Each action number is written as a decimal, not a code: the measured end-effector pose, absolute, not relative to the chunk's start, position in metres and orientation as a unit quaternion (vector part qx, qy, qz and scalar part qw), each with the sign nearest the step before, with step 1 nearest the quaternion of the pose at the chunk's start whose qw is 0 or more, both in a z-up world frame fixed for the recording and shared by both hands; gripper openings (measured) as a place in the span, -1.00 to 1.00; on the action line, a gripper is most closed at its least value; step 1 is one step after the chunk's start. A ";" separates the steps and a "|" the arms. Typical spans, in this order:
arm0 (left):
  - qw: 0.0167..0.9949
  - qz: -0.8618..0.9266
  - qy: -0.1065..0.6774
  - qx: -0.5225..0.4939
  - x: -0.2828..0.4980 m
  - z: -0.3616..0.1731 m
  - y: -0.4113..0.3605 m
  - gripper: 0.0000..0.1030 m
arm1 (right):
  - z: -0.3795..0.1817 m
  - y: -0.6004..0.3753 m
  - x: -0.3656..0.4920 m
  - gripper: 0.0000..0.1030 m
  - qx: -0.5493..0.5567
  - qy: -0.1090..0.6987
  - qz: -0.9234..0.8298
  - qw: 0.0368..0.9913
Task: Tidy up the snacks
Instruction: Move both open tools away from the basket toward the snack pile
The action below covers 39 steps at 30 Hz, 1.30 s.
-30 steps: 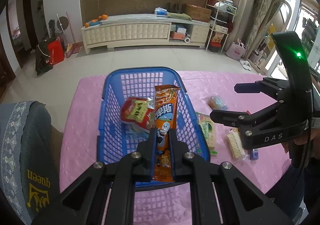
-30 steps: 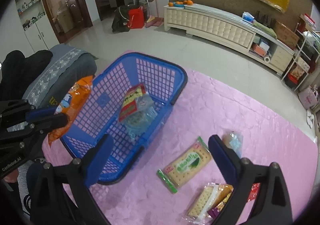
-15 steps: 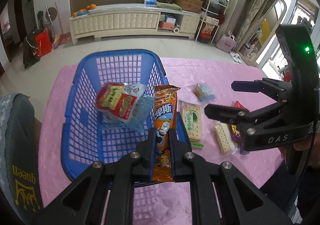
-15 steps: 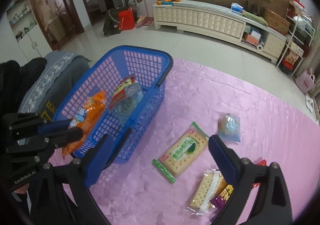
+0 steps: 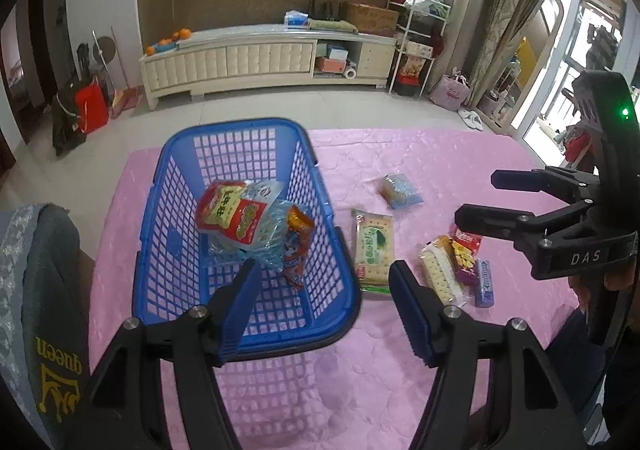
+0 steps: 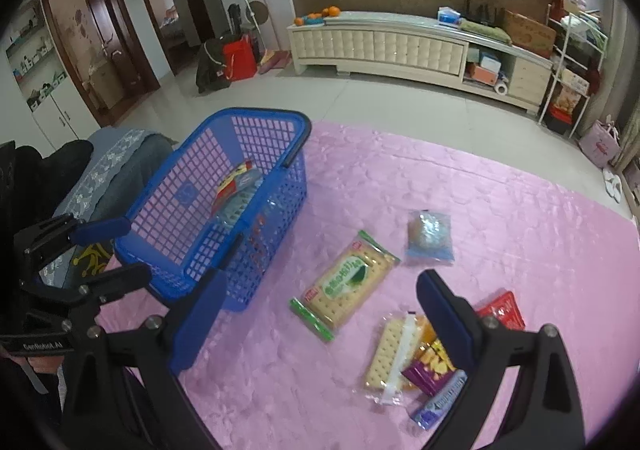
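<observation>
The blue basket point(image 5: 160, 234) point(image 6: 256, 118) stands on the pink cloth. It holds a red-and-green snack bag point(image 5: 228, 214) and an orange packet point(image 5: 298, 246), which lies loose against the right wall. My left gripper point(image 5: 324, 310) point(image 6: 134, 250) hovers over the basket's near rim; its jaws are opening and grip nothing. Right of the basket lie a green cracker packet point(image 5: 374, 246) point(image 6: 348, 282), a small blue bag point(image 5: 400, 192) point(image 6: 430, 236) and a cluster of small packets point(image 5: 456, 270) point(image 6: 416, 362). My right gripper point(image 6: 320, 314) point(image 5: 476, 197) is open and empty above these loose snacks.
A grey cushion with "queen" on it point(image 5: 44, 330) sits off the table's left edge. A red packet point(image 6: 502, 310) lies at the cluster's far side. Beyond the table are tiled floor and a long white cabinet point(image 5: 264, 62).
The left gripper's jaws have parted and let go of the orange packet, which now lies in the basket. The right gripper has shifted sideways over the loose snacks.
</observation>
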<state>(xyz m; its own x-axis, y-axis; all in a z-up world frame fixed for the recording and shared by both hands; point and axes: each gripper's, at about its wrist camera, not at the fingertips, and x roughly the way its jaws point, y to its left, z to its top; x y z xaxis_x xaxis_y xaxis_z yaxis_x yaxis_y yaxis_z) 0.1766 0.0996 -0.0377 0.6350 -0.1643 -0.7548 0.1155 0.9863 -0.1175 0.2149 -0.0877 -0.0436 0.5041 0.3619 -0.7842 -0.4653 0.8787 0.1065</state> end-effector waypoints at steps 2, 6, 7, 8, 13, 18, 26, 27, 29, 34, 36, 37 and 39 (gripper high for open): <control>0.906 -0.080 0.414 -0.027 0.173 -0.032 0.092 0.33 | -0.039 -0.094 0.210 0.89 -0.057 0.434 0.236 0.867; 0.910 -0.091 0.405 -0.013 0.166 -0.022 0.073 0.41 | -0.027 -0.118 0.197 0.89 -0.045 0.425 0.227 0.875; 0.911 -0.095 0.401 -0.008 0.165 -0.019 0.066 0.42 | -0.026 -0.123 0.194 0.89 -0.044 0.423 0.224 0.877; 0.912 -0.097 0.399 -0.007 0.162 -0.018 0.062 0.44 | -0.024 -0.129 0.190 0.89 -0.042 0.422 0.220 0.879; 0.912 -0.114 0.394 -0.009 0.157 -0.014 0.032 0.53 | -0.023 -0.155 0.176 0.89 -0.042 0.418 0.202 0.885; 0.908 -0.126 0.400 -0.004 0.159 -0.021 0.003 0.53 | -0.034 -0.182 0.167 0.89 -0.031 0.428 0.189 0.883; 0.892 -0.134 0.431 -0.010 0.171 -0.053 -0.032 0.53 | -0.057 -0.222 0.167 0.89 -0.017 0.448 0.170 0.878; 0.890 -0.135 0.435 -0.012 0.173 -0.058 -0.036 0.53 | -0.061 -0.225 0.168 0.89 -0.016 0.450 0.167 0.877; 0.884 -0.136 0.447 -0.016 0.178 -0.068 -0.043 0.53 | -0.071 -0.234 0.167 0.89 -0.016 0.455 0.161 0.875; 0.873 -0.130 0.469 -0.004 0.186 -0.099 -0.061 0.53 | -0.099 -0.250 0.168 0.89 -0.010 0.463 0.148 0.874; 0.869 -0.134 0.477 0.006 0.188 -0.112 -0.070 0.53 | -0.110 -0.255 0.168 0.89 -0.005 0.460 0.147 0.876; 0.864 -0.136 0.484 0.011 0.190 -0.122 -0.075 0.53 | -0.116 -0.255 0.168 0.89 -0.008 0.461 0.147 0.875; 0.858 -0.140 0.494 0.014 0.193 -0.135 -0.081 0.53 | -0.128 -0.254 0.170 0.89 -0.019 0.464 0.148 0.873</control>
<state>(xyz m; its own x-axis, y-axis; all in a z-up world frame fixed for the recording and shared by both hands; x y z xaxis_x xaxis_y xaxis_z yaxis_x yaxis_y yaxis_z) 0.1925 -0.0809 -0.1349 0.4737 -0.2260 -0.8512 0.2535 0.9606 -0.1140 0.1695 -0.2541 -0.1278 0.5252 0.2401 -0.8164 -0.2750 0.9558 0.1042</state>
